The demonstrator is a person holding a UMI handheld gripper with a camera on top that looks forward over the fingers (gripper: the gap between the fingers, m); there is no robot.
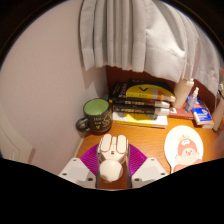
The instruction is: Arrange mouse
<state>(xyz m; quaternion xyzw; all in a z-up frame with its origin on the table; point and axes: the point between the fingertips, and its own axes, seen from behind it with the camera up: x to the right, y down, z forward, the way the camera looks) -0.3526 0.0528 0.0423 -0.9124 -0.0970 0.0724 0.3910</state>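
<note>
Fingers of the tool [113, 168] reach forward over a wooden desk [150, 138], their magenta pads [90, 157] turned inward, and a white mouse [112, 156] with pale pinkish buttons sits between them, its body filling the gap so that both pads press against its sides; the tool is clamped on the mouse, which lies lengthwise along the fingers with its front end toward the far side of the desk. Whether the mouse touches the desk surface or is lifted off it cannot be told. Just beyond the mouse and slightly to the left stands a dark green mug [95, 114] with its handle facing left. To the right of the mug lies a stack of books [141, 102], the top one dark, with a paler one at the bottom. Near the right finger rests a round mouse mat [184, 146] printed with a cartoon figure in red and white. Further right, by the wall, stand a small white bottle [193, 101] and a blue packet [204, 116]. White curtains [150, 35] hang behind the desk, next to a plain pinkish wall [45, 70].
</note>
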